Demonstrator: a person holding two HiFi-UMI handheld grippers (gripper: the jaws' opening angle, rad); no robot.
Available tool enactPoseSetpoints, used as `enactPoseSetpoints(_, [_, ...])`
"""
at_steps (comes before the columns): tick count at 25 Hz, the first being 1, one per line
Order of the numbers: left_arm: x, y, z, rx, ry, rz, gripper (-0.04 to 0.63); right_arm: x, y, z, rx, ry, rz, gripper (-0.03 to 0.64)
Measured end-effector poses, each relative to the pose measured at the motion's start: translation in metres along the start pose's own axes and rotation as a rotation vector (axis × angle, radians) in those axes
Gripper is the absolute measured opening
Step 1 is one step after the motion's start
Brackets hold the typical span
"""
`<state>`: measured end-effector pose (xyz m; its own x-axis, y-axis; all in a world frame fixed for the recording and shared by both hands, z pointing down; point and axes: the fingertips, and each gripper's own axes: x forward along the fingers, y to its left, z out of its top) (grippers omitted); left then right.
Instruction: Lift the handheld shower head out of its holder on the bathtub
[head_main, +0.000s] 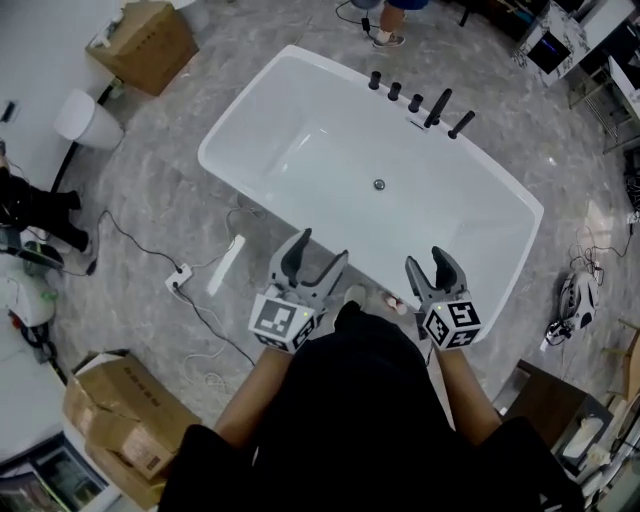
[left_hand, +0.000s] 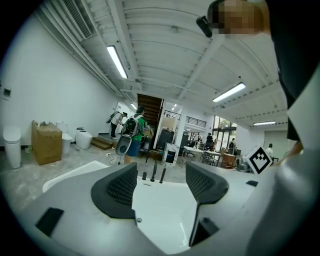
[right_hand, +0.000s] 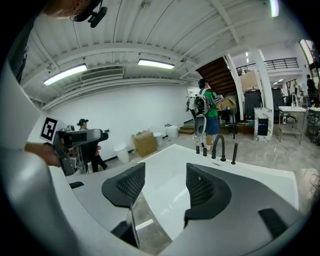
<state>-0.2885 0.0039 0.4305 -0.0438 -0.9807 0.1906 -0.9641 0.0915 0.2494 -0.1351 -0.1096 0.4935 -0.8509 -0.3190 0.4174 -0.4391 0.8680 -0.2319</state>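
The white bathtub (head_main: 240, 120) fills the middle of the head view. On its far rim stands a row of black fittings: knobs, a curved spout (head_main: 437, 107) and, at the right end, the slim handheld shower head (head_main: 461, 124) upright in its holder. It also shows as a small black stick in the left gripper view (left_hand: 162, 175) and the right gripper view (right_hand: 234, 153). My left gripper (head_main: 320, 255) and right gripper (head_main: 428, 268) hover over the tub's near rim, far from the fittings. Both are open and hold nothing (left_hand: 161, 185) (right_hand: 165, 187).
A drain (head_main: 379, 184) sits in the tub floor. Cables and a power strip (head_main: 180, 278) lie on the floor at the left. Cardboard boxes (head_main: 148, 42) (head_main: 120, 410) and a white bin (head_main: 85, 118) stand around. A person (right_hand: 207, 117) stands beyond the fittings.
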Motion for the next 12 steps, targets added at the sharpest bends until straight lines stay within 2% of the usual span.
enactPoseSetpoints(6, [0.042, -0.004, 0.002, 0.006, 0.022, -0.046, 0.282, 0.007, -0.039, 0.01, 0.023, -0.017, -0.055, 0.225])
enactPoseSetpoints(12, [0.078, 0.004, -0.005, 0.021, 0.051, -0.11, 0.282, 0.007, -0.055, 0.019, 0.114, -0.035, -0.153, 0.224])
